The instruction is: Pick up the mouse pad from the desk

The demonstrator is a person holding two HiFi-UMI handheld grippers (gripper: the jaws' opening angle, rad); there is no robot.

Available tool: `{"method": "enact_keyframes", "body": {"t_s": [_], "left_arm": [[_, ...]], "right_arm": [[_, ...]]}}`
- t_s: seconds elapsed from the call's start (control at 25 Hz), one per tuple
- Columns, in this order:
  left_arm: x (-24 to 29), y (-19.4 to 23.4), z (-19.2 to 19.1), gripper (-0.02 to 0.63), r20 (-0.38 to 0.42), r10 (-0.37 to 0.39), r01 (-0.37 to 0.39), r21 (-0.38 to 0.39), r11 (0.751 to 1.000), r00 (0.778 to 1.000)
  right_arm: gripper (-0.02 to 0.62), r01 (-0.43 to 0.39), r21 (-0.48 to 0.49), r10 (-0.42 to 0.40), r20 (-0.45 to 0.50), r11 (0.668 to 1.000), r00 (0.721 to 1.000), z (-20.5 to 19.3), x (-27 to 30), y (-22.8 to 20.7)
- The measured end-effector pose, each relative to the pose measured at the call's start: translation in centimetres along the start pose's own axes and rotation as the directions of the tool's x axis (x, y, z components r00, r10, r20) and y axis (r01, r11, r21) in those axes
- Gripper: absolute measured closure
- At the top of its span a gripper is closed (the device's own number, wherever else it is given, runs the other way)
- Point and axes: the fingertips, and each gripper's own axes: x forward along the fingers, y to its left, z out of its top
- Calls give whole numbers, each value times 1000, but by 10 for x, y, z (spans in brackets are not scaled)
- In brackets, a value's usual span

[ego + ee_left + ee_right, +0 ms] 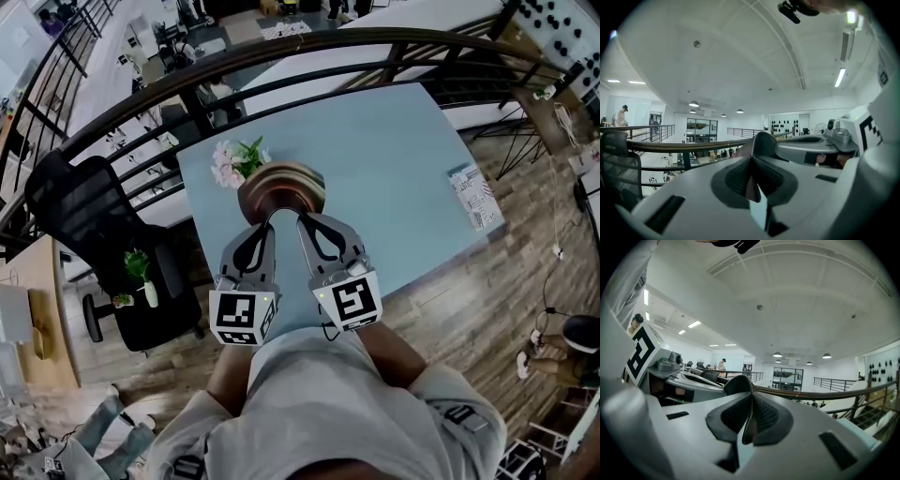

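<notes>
Two grippers are shown clamped side by side on the near edge of the mouse pad (281, 186). The jaws of the left gripper (266, 219) and of the right gripper (306, 221) are each pressed together on the thin sheet. The brown pad is held out ahead of the jaw tips, raised over the light-blue desk (403, 159). Pink flowers (234, 161) are seen just beside its left rim, and a printed booklet (476, 195) lies well apart at the desk's right edge.
</notes>
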Motion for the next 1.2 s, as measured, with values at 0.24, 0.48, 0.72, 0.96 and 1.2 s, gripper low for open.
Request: {"method": "enact_keyframes", "body": {"t_s": [0.24,0.48,0.72,0.96,1.2], "left_arm": [[-1,-1,-1,581,-1,-7,7,4,1000,1000],[-1,1,-3,581,-5,-8,8,7,1000,1000],[-2,0,-2,581,-3,-7,7,9,1000,1000],[-2,-5,-3,581,-7,-10,10,9,1000,1000],[-4,-3,-5,581,-10,-11,11,7,1000,1000]], "right_arm": [[578,2,-1,-2,0,1000,1000,-1,0,1],[578,0,-3,0,3,1000,1000,-1,2,2],[580,0,-7,0,2,1000,1000,-1,-1,3],[580,6,-8,-6,-6,1000,1000,-2,-6,1],[580,6,-7,-6,-10,1000,1000,-3,-6,3]]}}
